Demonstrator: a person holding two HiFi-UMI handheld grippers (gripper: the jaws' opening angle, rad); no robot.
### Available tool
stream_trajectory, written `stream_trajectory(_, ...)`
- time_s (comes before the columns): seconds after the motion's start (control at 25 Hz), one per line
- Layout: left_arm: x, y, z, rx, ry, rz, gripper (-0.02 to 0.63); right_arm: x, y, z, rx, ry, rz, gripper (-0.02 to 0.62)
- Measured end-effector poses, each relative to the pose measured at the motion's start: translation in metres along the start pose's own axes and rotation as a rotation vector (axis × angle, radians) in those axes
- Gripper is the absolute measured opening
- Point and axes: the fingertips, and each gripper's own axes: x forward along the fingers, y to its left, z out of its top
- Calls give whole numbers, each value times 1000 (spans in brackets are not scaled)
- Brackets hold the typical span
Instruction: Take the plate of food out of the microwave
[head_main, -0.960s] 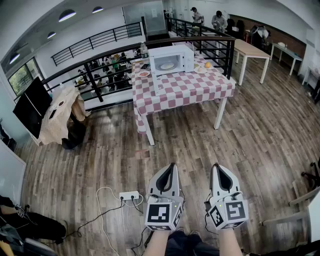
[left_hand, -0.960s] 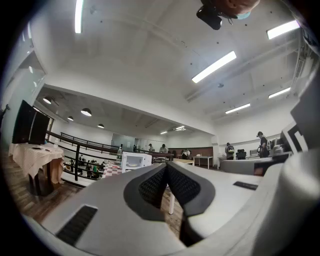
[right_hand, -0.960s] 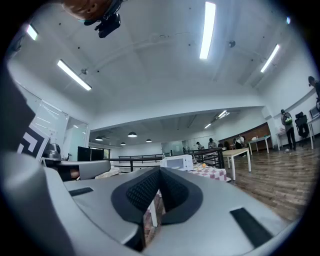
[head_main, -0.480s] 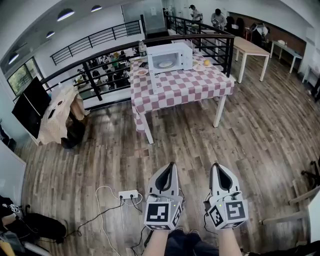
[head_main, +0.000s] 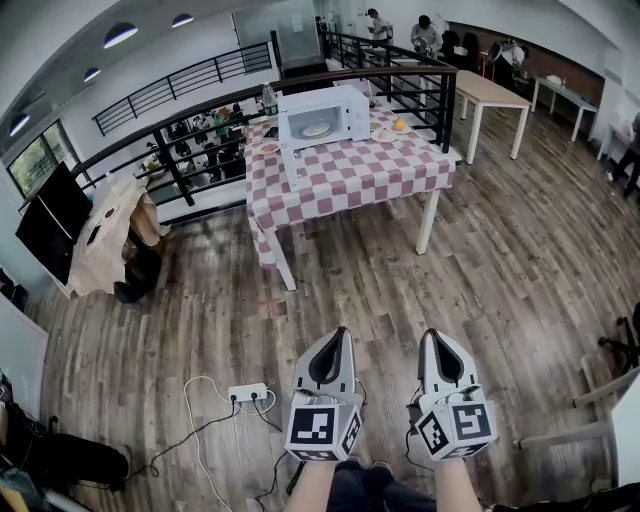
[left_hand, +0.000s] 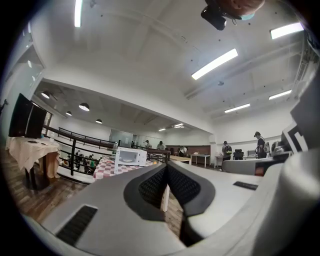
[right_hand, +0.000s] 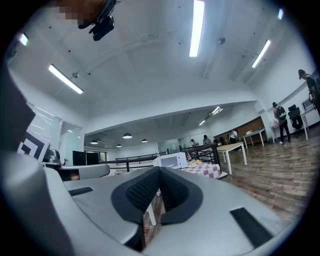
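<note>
A white microwave (head_main: 322, 117) stands on a red-and-white checked table (head_main: 350, 172) far across the room. A pale plate of food (head_main: 316, 129) shows inside it through the front. My left gripper (head_main: 342, 332) and right gripper (head_main: 433, 334) are held side by side low in the head view, pointing level toward the table, several steps short of it. Both are shut with nothing between the pads. The left gripper view shows the microwave (left_hand: 130, 157) small beyond my left gripper (left_hand: 166, 168). The right gripper view shows the microwave (right_hand: 171, 161) beyond my right gripper (right_hand: 159, 170).
A plate with an orange fruit (head_main: 399, 126), a small plate (head_main: 268, 148) and a bottle (head_main: 267, 98) share the table. A black railing (head_main: 200, 125) runs behind it. A power strip (head_main: 246, 393) with cables lies on the wood floor at my left. A cloth-covered stand (head_main: 105, 225) is at far left.
The table and microwave have slid slightly left in the head view. Both grippers keep the same place and stay shut.
</note>
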Motion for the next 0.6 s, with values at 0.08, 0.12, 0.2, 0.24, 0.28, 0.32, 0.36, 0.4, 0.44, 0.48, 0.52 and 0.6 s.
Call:
stream_trajectory(0.08,4,-9,-1,3,4,-4,25,-2,-10,-1,12,4,-4,-2)
stream_trajectory(0.12,6,-13,-2,3,5,-6,25,-2,-14,-1,18,6,-5,-2)
stream_trajectory(0.2,10,-17,-5,0,8,-7,25,-1,-20,-2,25,8,-6,-2)
stream_trajectory(0.24,12,-18,-6,-1,9,-6,25,0,-22,-3,27,8,-8,-2)
stream_trajectory(0.28,14,-18,-6,-1,10,-6,25,2,-23,-3,30,9,-10,-2)
stream_trajectory(0.32,17,-18,-6,-2,9,-6,25,6,-24,-3,31,11,-11,-2)
stream_trajectory(0.36,20,-16,-6,-3,8,-6,25,9,-25,-3,32,13,-12,-2)
stream_trajectory(0.4,24,-15,-6,-6,7,-6,25,14,-26,-4,33,15,-13,-2)
stream_trajectory(0.44,29,-13,-6,-8,5,-7,25,18,-28,-4,33,15,-15,-2)
stream_trajectory(0.48,34,-11,-6,-9,5,-9,25,23,-31,-5,36,14,-17,-2)
stream_trajectory(0.52,40,-8,-7,-10,4,-10,25,29,-33,-6,39,11,-18,-2)
stream_trajectory(0.6,53,0,-9,-15,5,-12,25,44,-35,-8,42,9,-20,-2)
